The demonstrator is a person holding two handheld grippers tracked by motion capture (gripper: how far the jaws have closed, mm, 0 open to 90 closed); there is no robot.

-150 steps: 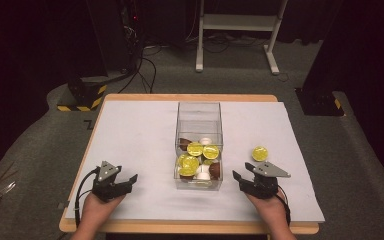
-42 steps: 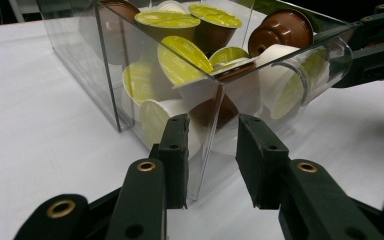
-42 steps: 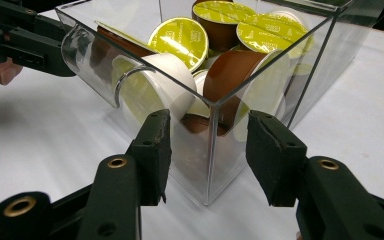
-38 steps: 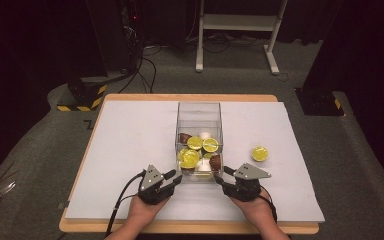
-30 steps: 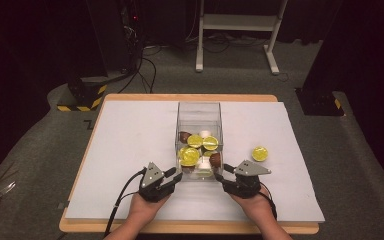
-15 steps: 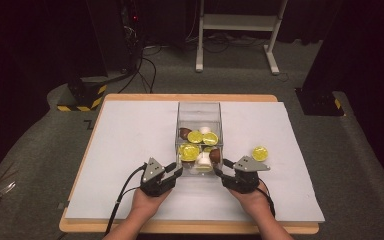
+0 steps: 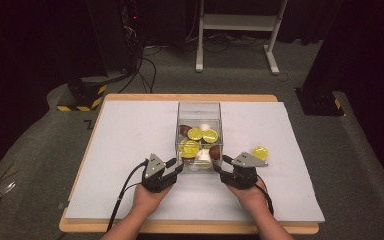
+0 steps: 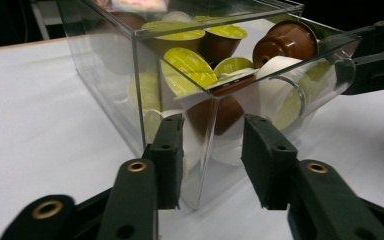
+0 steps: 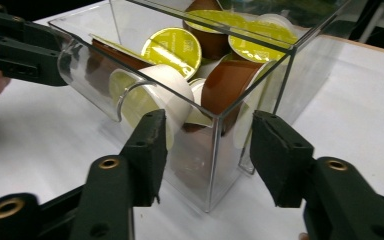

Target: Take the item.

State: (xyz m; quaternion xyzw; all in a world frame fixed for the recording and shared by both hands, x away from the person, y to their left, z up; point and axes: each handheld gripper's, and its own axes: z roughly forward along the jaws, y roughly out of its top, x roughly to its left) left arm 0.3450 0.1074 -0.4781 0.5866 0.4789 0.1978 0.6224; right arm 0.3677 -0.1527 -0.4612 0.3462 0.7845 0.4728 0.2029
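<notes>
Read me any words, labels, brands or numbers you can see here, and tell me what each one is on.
No text reads clearly.
Yellow capsule lid in the clear box: faint print, too blurred to read.
Dark mark at the white table cover's left edge: cut off, unreadable.

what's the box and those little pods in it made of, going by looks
Box: clear hard plastic, probably acrylic; you see straight through its walls, and the edges are sharp and glossy. Pods: smooth moulded plastic cups, brown or white, likely; their yellow lids look like thin printed foil with a slight sheen.
</notes>
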